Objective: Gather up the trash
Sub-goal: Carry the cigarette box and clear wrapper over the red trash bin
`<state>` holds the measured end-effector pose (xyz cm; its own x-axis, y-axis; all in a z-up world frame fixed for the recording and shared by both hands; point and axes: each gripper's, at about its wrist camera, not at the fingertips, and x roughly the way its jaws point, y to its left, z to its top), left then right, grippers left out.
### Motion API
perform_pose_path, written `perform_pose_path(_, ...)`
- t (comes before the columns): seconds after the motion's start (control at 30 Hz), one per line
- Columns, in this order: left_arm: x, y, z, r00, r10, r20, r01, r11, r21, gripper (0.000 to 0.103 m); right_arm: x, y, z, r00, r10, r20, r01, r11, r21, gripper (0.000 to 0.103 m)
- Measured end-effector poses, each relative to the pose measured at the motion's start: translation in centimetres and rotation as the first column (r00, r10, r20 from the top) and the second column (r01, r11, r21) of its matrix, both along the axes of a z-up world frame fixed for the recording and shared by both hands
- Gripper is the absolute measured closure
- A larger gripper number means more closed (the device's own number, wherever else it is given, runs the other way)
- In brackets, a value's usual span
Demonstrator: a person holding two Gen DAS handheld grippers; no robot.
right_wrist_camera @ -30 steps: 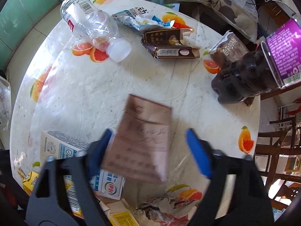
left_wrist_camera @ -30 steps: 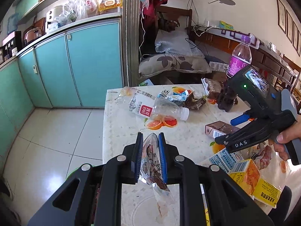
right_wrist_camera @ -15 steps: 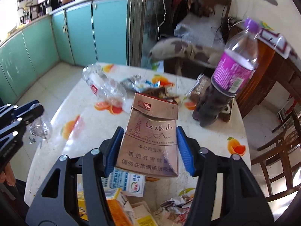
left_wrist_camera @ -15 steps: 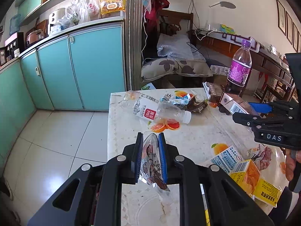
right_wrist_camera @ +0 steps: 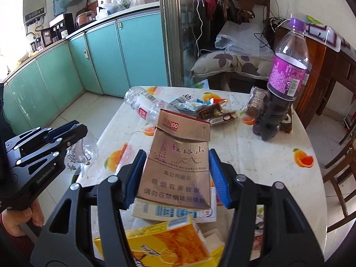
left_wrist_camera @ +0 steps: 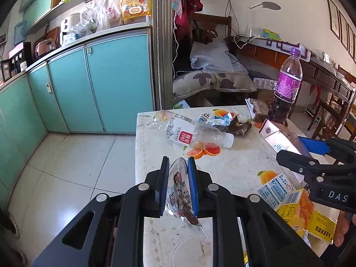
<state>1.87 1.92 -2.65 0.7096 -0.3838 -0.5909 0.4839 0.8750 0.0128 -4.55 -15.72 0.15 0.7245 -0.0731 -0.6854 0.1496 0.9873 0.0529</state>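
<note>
My left gripper is shut on a clear plastic wrapper with a printed figure, held above the near left edge of the table. Above the table, my right gripper is shut on a brown cigarette pack with its lid flipped open. In the left wrist view the right gripper shows at the right with the pack. In the right wrist view the left gripper shows at the left with the wrapper. A crushed clear bottle lies at the table's far side.
A purple-labelled drink bottle stands at the far right of the table. Snack wrappers, a white carton and yellow juice cartons litter the top. Teal cabinets line the left; a cushioned chair stands behind; wooden chairs are right.
My right gripper closed on the cigarette pack and lifted it off the table, tilting from looking down to looking across. The left gripper held still with its wrapper.
</note>
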Motion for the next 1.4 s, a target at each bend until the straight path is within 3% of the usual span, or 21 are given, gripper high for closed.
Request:
perform_pose_path(0.1, 0.4, 0.9, 0.2, 0.999, 0.028, 0.025, -0.028, 1.000, 0.013, 0.088, 0.3, 1.2, 0.2, 1.000, 0.019, 0.010, -0.019, 1.000, -0.011, 0.047)
perform_pose_path(0.43, 2.8, 6.3, 0.1, 0.990, 0.140, -0.010, -0.140, 0.990, -0.025, 0.088, 2.2, 5.5, 0.3, 0.994, 0.111, 0.021, -0.111, 0.994, -0.007, 0.047)
perform_pose_path(0.6, 4.5, 8.5, -1.2, 0.986, 0.137, -0.093, -0.143, 0.988, -0.064, 0.088, 2.7, 6.3, 0.0, 0.992, 0.122, 0.023, -0.122, 0.993, -0.009, 0.047)
perform_pose_path(0.63, 4.8, 8.5, -1.6, 0.985, 0.125, -0.118, -0.134, 0.988, -0.073, 0.079, 2.7, 6.1, -0.1, 0.993, 0.114, 0.022, -0.114, 0.993, -0.008, 0.047)
perform_pose_path(0.67, 5.0, 8.3, -2.1, 0.983, 0.115, -0.143, -0.129, 0.988, -0.089, 0.050, 2.7, 5.8, -0.1, 0.994, 0.107, 0.021, -0.107, 0.994, -0.004, 0.047)
perform_pose_path(0.73, 5.1, 7.5, -2.9, 0.984, 0.088, -0.152, -0.109, 0.985, -0.136, 0.017, 2.6, 5.2, -0.2, 0.996, 0.092, 0.016, -0.092, 0.996, 0.009, 0.047)
perform_pose_path(0.77, 5.2, 6.9, -3.2, 0.986, 0.074, -0.150, -0.095, 0.986, -0.138, 0.018, 2.5, 4.8, -0.3, 0.996, 0.084, 0.011, -0.084, 0.996, 0.011, 0.047)
perform_pose_path(0.93, 6.1, 2.0, -5.6, 0.990, 0.054, -0.129, -0.047, 0.997, 0.054, 0.020, 1.8, 3.6, -0.3, 0.998, 0.055, -0.003, -0.055, 0.998, -0.008, 0.047)
perform_pose_path(0.97, 6.5, 1.4, -6.3, 0.988, 0.058, -0.146, -0.048, 0.996, 0.072, 0.026, 1.6, 3.3, -0.3, 0.999, 0.049, -0.005, -0.049, 0.999, -0.013, 0.047)
perform_pose_path(1.0, 6.9, 1.0, -6.7, 0.984, 0.062, -0.166, -0.050, 0.996, 0.073, 0.031, 1.5, 3.1, -0.3, 0.999, 0.045, -0.007, -0.045, 0.999, -0.016, 0.047)
perform_pose_path(1.07, 7.8, 0.6, -7.6, 0.974, 0.071, -0.217, -0.058, 0.996, 0.064, 0.055, 1.4, 2.7, -0.3, 0.999, 0.036, -0.009, -0.036, 0.999, -0.011, 0.047)
perform_pose_path(1.13, 8.3, 0.5, -8.3, 0.963, 0.050, -0.266, -0.046, 0.999, 0.024, 0.073, 1.2, 2.4, -0.3, 0.999, 0.033, -0.008, -0.033, 0.999, -0.006, 0.047)
perform_pose_path(1.23, 7.6, 1.0, -7.5, 0.969, 0.056, -0.240, -0.058, 0.998, -0.002, 0.081, 1.0, 2.4, -0.3, 0.999, 0.033, -0.006, -0.033, 0.999, -0.002, 0.047)
perform_pose_path(1.4, 5.0, 3.4, -3.8, 0.992, 0.081, -0.101, -0.086, 0.995, -0.042, 0.082, 0.8, 2.8, -0.1, 0.999, 0.045, 0.014, -0.045, 0.999, 0.011, 0.047)
